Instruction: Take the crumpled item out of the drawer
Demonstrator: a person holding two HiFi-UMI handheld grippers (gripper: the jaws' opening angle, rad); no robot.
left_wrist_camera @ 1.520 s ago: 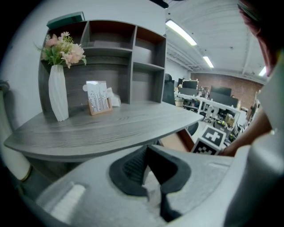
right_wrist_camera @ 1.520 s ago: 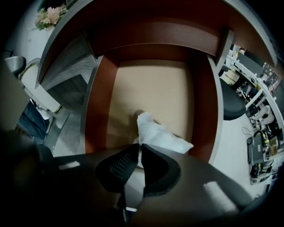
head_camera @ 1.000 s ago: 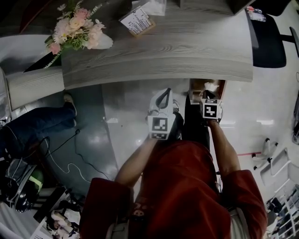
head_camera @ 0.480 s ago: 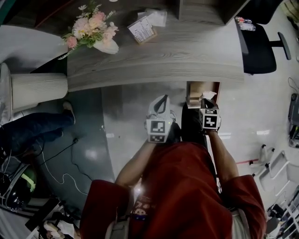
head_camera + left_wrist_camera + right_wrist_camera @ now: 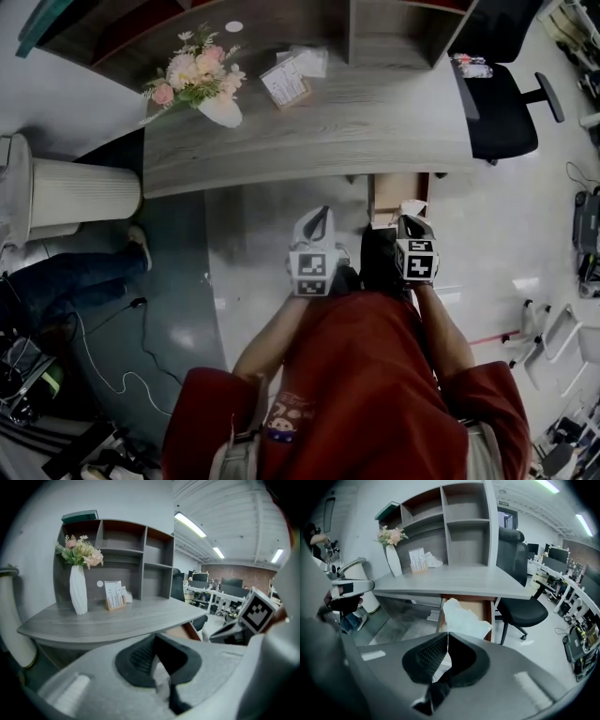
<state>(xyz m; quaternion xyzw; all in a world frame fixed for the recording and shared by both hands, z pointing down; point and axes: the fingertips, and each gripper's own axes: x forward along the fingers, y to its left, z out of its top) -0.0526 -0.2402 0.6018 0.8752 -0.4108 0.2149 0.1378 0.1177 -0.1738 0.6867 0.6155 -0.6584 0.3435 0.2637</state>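
White, thin, creased stuff, paper or tissue by the look of it, stands up from the tips of the right gripper [image 5: 447, 633]. Its jaws are pressed together on the lower edge of the crumpled item [image 5: 464, 617]. The item sits over the front end of the open drawer [image 5: 480, 605]. Whether it is fully clear of the drawer, cannot tell. In the head view it lies at the drawer's outer end, touching the right gripper's tips.

Handling, my reading:
- Very light and soft, with no stiffness, so it will flop and trail.
- Tears easily if a fold catches on the drawer's front or side wall.
- Not slippery against ribbed pads, but the hold looks to be on a narrow edge.
- A pinch across a thick bunched fold would be surer, and a steady pull better than a jerk.

Left gripper [image 5: 154, 635]: jaws closed, nothing between them. It is held left of the drawer and apart from it.

Surroundings:
- The desk [image 5: 454, 581] top overhangs the drawer's back part. This is the main obstruction, so the way out is toward the person, not straight up.
- An office chair [image 5: 520, 606] stands right of the drawer, near but not touching.
- A vase of flowers [image 5: 393, 557] and a card stand [image 5: 418, 559] sit on the desk, well left of the drawer, out of the path.
- A shelf unit [image 5: 459, 527] rises behind the drawer.
- A ribbed white bin [image 5: 80, 192] and a person's leg [image 5: 66, 281] are on the floor far left of the drawer, well apart.
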